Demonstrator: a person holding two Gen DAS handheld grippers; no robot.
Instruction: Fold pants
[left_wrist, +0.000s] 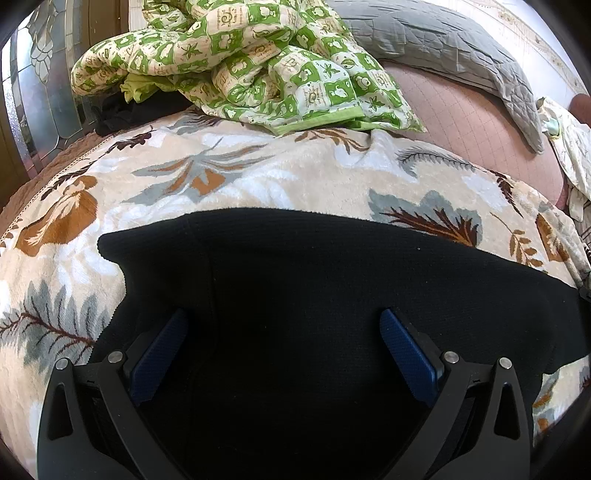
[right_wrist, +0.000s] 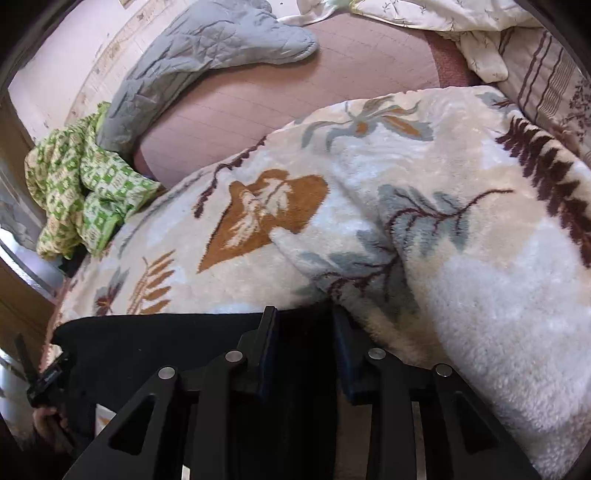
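The black pants (left_wrist: 332, 280) lie spread flat on a cream fleece blanket (left_wrist: 229, 173) with a leaf pattern, which covers the bed. The left gripper (left_wrist: 284, 350) hangs over the pants, its blue pads (left_wrist: 406, 354) set wide apart with nothing pinched. The right gripper (right_wrist: 304, 343) has its jaws drawn narrow, pinching the pants' edge. Beyond lie a green checked quilt (left_wrist: 258, 62) and a grey quilted cover (left_wrist: 443, 40).

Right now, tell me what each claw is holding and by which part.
The right claw has closed on the black pants at their far edge. The left claw stands open over the pants, holding nothing.
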